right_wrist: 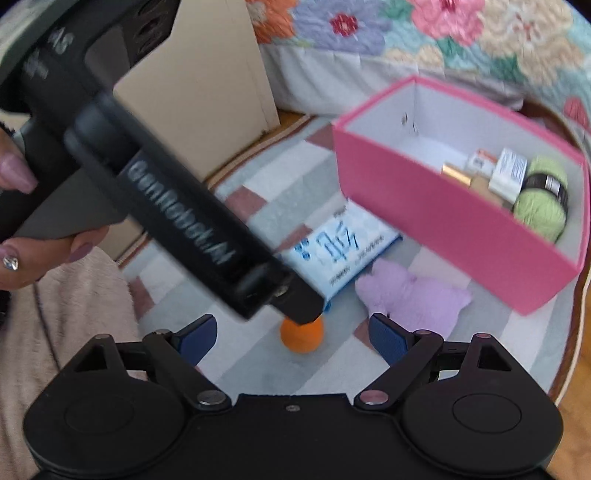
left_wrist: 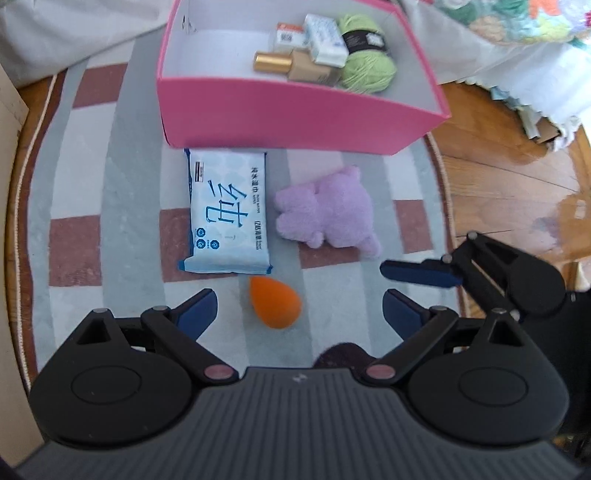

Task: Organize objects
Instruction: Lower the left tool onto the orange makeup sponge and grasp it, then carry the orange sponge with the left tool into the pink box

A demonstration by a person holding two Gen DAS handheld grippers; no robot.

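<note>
An orange egg-shaped sponge (left_wrist: 275, 302) lies on the striped rug between the open fingers of my left gripper (left_wrist: 299, 314). Beyond it lie a blue-and-white wipes pack (left_wrist: 227, 210) and a lilac plush toy (left_wrist: 328, 210). A pink box (left_wrist: 295, 110) behind them holds green yarn (left_wrist: 365, 55), a gold-capped bottle (left_wrist: 295, 66) and small cartons. My right gripper (right_wrist: 291, 338) is open and empty; one of its fingers (left_wrist: 421, 273) shows in the left wrist view to the right. In the right wrist view the left gripper's body hides part of the sponge (right_wrist: 303, 338); the wipes (right_wrist: 340, 251), plush (right_wrist: 410, 291) and box (right_wrist: 454, 229) show too.
The rug (left_wrist: 110, 184) has a rounded edge with wooden floor (left_wrist: 498, 166) to the right. A floral bedspread (right_wrist: 406, 33) hangs behind the box. A beige panel (right_wrist: 207, 85) stands at the left. A pink fleece (right_wrist: 55, 314) lies near my hand.
</note>
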